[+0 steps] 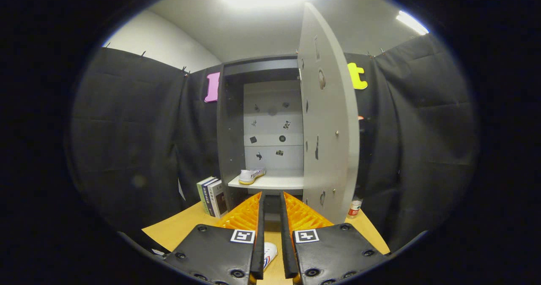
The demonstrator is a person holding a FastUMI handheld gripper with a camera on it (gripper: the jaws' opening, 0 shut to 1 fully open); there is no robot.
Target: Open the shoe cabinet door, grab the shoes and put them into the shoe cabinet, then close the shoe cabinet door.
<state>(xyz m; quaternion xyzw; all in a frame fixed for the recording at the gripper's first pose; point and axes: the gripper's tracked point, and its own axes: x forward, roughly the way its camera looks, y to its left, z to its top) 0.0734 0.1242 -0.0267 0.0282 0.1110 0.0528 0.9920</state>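
Gripper view, and your tool (272,198) is pointed straight at the tall grey shoe cabinet (230,128) at the back of the yellow wooden worktop (186,230). Your two fingers (258,226) sit close together with just a narrow slot between them, and nothing is held in that slot. The cabinet's pale grey door (329,124) stands swung out on the right side, edge-on to you, studded with small holes and dark marks. Inside, you can see a white shelf (274,182) just beyond your fingertips, and one white sneaker with a pale yellow sole (251,176) lies on it toward the left end, toe pointing right. The cabinet's light back panel (272,124) carries a scatter of small dark stickers. Look down now: a second white shoe with red and blue stripes (269,253) peeks out on the worktop beneath your fingers, seen through the gap near their base, mostly hidden by the tool. Left of the cabinet, a few upright books (212,197) lean against its side. To the right of the door's foot, a small clear bottle with a red label (354,208) stands on the worktop.
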